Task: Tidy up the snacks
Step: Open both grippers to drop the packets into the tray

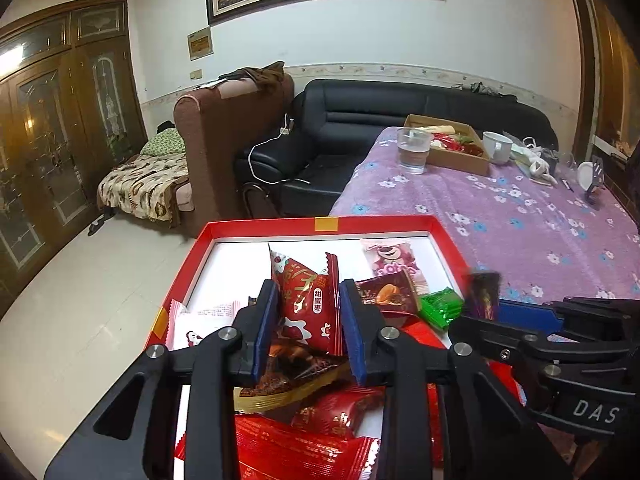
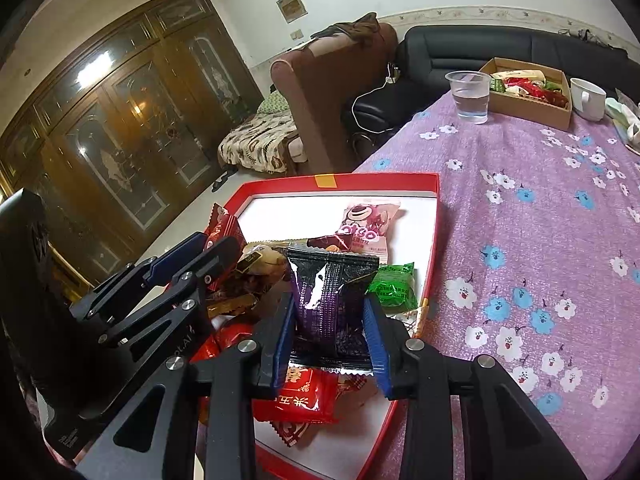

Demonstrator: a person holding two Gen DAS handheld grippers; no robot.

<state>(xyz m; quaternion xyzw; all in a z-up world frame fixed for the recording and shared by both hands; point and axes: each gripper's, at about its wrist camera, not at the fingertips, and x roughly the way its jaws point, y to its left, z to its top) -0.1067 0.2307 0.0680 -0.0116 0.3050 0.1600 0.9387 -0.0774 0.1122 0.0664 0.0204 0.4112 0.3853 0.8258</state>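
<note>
Red tray (image 2: 434, 240) holds loose snacks; left claw (image 1: 308, 320) pinches a red packet (image 1: 306, 304), right claw (image 2: 330, 332) pinches a purple packet (image 2: 332, 300), apparently for sorting.

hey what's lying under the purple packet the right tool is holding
Under the purple packet, held by the right tool, a red snack pack lies in the red tray. The packet and tool cover whatever else lies there.
</note>
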